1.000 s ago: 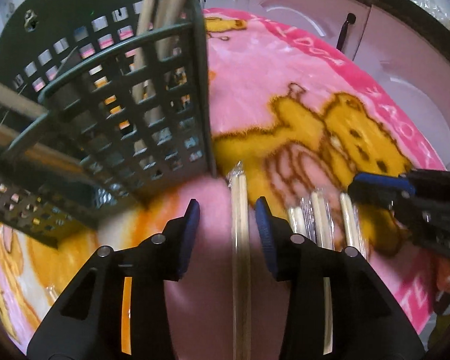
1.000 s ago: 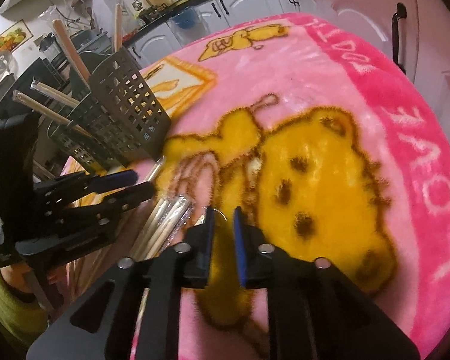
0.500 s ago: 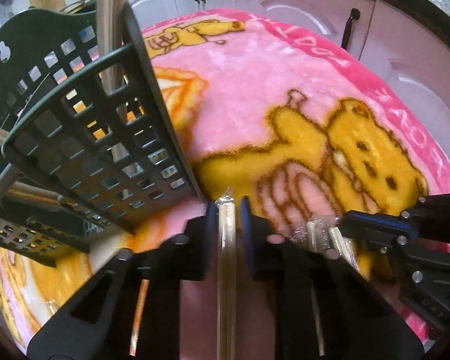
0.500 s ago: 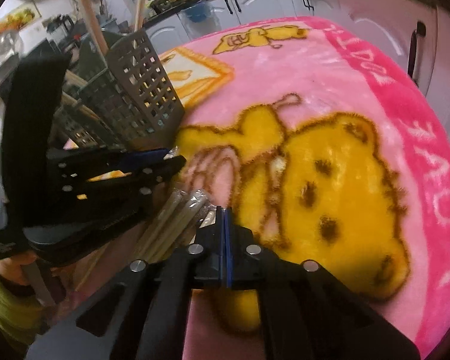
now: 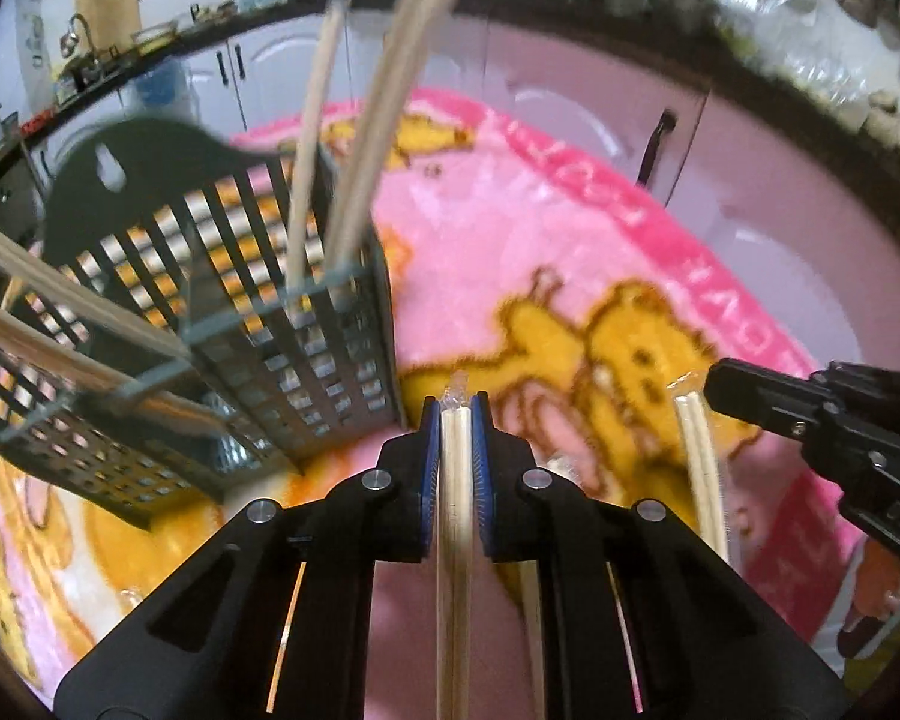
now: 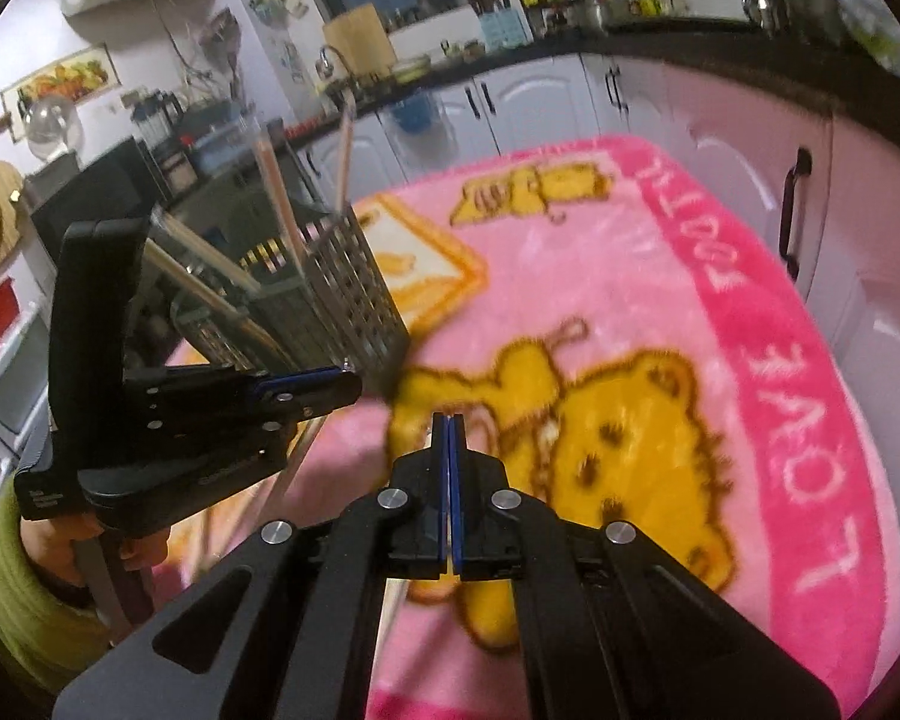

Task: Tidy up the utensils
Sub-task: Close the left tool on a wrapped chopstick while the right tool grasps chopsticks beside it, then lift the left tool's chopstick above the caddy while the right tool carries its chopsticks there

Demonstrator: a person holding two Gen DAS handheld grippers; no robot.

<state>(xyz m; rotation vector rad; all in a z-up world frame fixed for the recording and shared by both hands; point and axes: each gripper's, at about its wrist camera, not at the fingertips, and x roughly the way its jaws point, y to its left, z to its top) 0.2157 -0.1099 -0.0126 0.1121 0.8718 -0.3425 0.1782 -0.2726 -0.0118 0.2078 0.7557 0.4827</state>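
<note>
Wooden chopsticks in a clear wrapper (image 5: 455, 468) lie clamped between the blue pads of the left gripper (image 5: 455, 438), whose jaws press on both sides of the pair; the crimped wrapper tip projects just past the pads. The pair runs back along the gripper's axis toward the camera. Just ahead and to the left stands the dark slotted utensil caddy (image 5: 306, 324), resting on the pink cartoon blanket (image 5: 510, 240) that covers the worktop. Several bare chopsticks (image 5: 354, 138) already stand in the caddy's compartments, leaning at various angles.

A second wrapped pair (image 5: 699, 450) shows to the right of the left gripper, next to the right gripper (image 6: 448, 426). From the right wrist view that gripper's jaws appear closed together, pad against pad; whether they pinch the thin wrapper cannot be told from these views.

The step in hand is judged to be the transfer phase: a wrapped pair is secured and carried near the caddy. The next move likely calls for raising the pair above the caddy rim, tipping it toward vertical, aligning the leading tip with an open compartment, and releasing only once the tip is inside. Clearance from the leaning chopsticks would need attention.
</note>
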